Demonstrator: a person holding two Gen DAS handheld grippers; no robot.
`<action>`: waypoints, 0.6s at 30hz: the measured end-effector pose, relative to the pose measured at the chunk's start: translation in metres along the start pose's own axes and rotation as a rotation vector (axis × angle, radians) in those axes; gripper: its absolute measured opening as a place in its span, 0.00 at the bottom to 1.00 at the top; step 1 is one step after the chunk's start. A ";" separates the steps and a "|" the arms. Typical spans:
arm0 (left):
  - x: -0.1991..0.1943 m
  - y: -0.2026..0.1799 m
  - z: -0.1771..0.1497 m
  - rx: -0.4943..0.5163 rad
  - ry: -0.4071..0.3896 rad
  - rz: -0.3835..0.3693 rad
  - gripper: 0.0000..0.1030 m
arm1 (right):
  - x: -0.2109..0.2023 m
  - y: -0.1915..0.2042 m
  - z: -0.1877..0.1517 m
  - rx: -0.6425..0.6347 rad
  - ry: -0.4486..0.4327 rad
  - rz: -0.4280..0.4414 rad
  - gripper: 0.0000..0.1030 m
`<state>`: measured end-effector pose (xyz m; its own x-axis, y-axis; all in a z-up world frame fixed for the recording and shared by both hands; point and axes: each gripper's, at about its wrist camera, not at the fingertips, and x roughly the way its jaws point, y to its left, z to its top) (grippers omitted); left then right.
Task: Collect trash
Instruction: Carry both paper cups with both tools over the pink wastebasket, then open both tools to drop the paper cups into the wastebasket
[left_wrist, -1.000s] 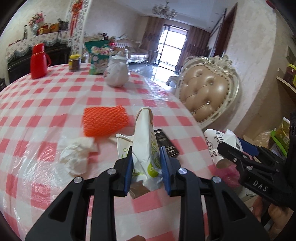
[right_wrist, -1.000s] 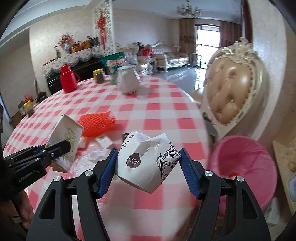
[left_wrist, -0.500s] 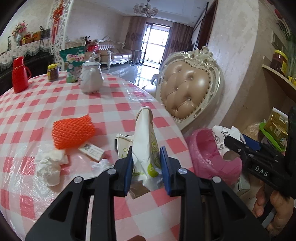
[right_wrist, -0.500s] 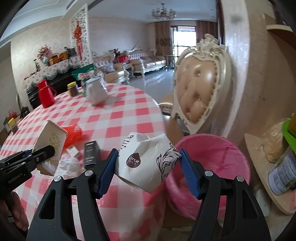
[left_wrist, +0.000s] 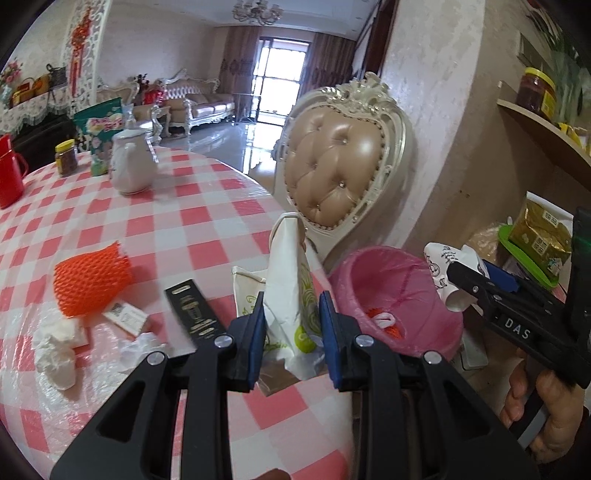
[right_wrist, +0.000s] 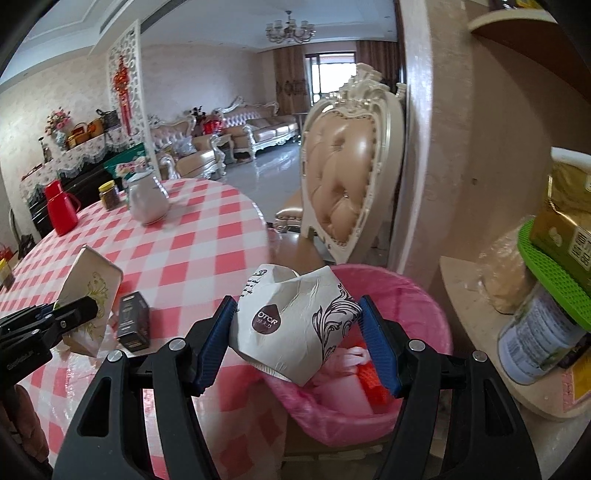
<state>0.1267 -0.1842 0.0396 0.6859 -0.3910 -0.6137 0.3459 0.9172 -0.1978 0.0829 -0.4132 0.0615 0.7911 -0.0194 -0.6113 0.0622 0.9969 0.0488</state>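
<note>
Checked red-and-white cloth covers the counter (left_wrist: 207, 206), with a tufted chair (left_wrist: 340, 173) beyond its edge. Left gripper (left_wrist: 291, 325) is pinched almost closed on a flattened bag (left_wrist: 290, 280) with green print, held upright above the counter's near edge. Right gripper (right_wrist: 299, 328) stands about half open, its pads pressed on a crumpled white cup (right_wrist: 295, 321) that hangs over the rim of the pink bin (right_wrist: 417, 295). That bin sits just beside the counter, with red and white scraps inside. On the counter lie a black box (left_wrist: 192, 310), an orange net (left_wrist: 92, 277), a small card (left_wrist: 125, 317) and crumpled tissue (left_wrist: 55, 347). Farther back stand a white teapot (left_wrist: 131, 166), a jar (left_wrist: 66, 158), and a red jug (left_wrist: 9, 177).
</note>
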 end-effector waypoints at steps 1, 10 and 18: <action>0.001 -0.004 0.001 0.006 0.002 -0.004 0.26 | -0.001 -0.005 -0.001 0.004 -0.002 -0.008 0.62; 0.017 -0.038 0.005 0.063 0.013 -0.070 0.26 | 0.003 -0.039 -0.007 0.044 0.002 -0.063 0.62; 0.044 -0.071 0.015 0.098 0.047 -0.125 0.26 | 0.020 -0.060 -0.015 0.047 0.026 -0.089 0.62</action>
<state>0.1421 -0.2675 0.0375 0.6037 -0.4955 -0.6245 0.4892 0.8488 -0.2006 0.0861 -0.4719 0.0343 0.7654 -0.1050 -0.6349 0.1606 0.9866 0.0304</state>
